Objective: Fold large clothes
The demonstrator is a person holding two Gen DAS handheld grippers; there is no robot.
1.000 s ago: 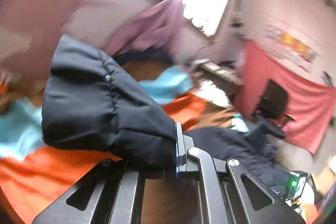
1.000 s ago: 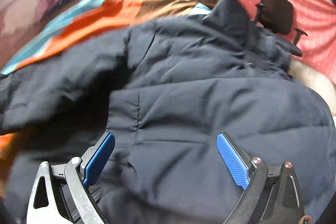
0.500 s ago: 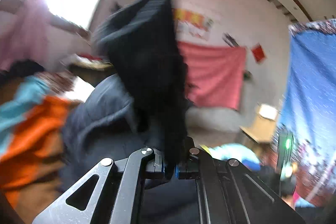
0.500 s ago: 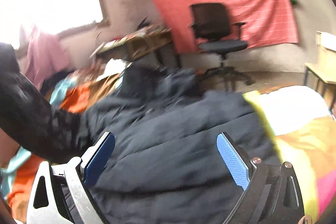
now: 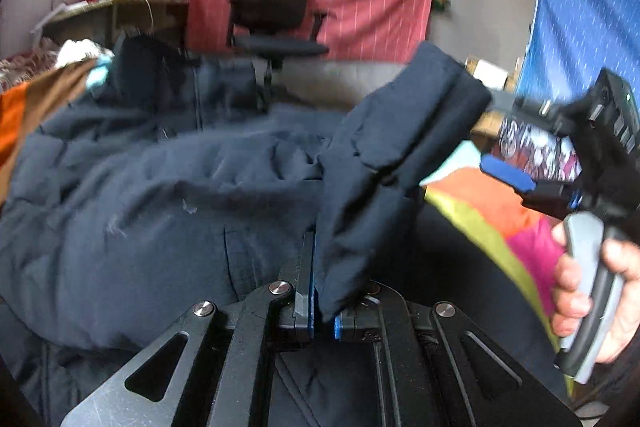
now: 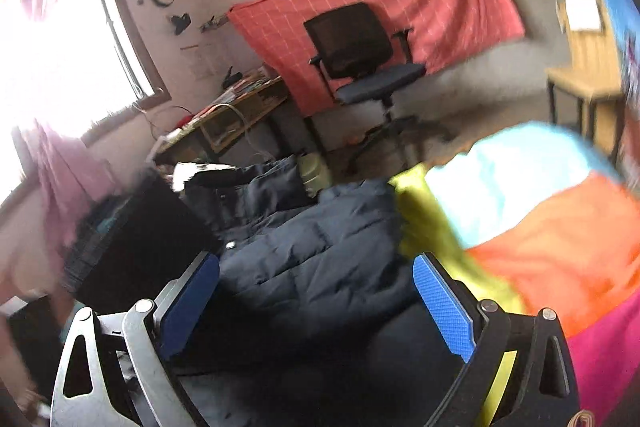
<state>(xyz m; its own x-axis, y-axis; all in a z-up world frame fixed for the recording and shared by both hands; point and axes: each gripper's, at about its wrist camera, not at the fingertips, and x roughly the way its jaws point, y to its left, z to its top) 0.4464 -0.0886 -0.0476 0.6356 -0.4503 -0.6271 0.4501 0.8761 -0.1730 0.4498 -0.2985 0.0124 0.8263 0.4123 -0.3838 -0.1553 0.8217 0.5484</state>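
jacket (image 5: 168, 211), dark and puffy, is spread over the bright patchwork bedspread (image 5: 496, 203), its sleeve (image 5: 392, 167) lifted across the body by the left gripper (image 5: 322, 307), whose pads are pressed tight on the cuff end. the right gripper (image 6: 316, 299) is held wide apart above the near hem, nothing in it. risk now: the thick cuff could be squeezed out of the narrow pinch, or the slippery shell dragged off square if the sleeve is pulled too far right.

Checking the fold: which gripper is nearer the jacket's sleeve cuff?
Left. The left gripper is clamped on the sleeve; the right gripper hangs open beside it.
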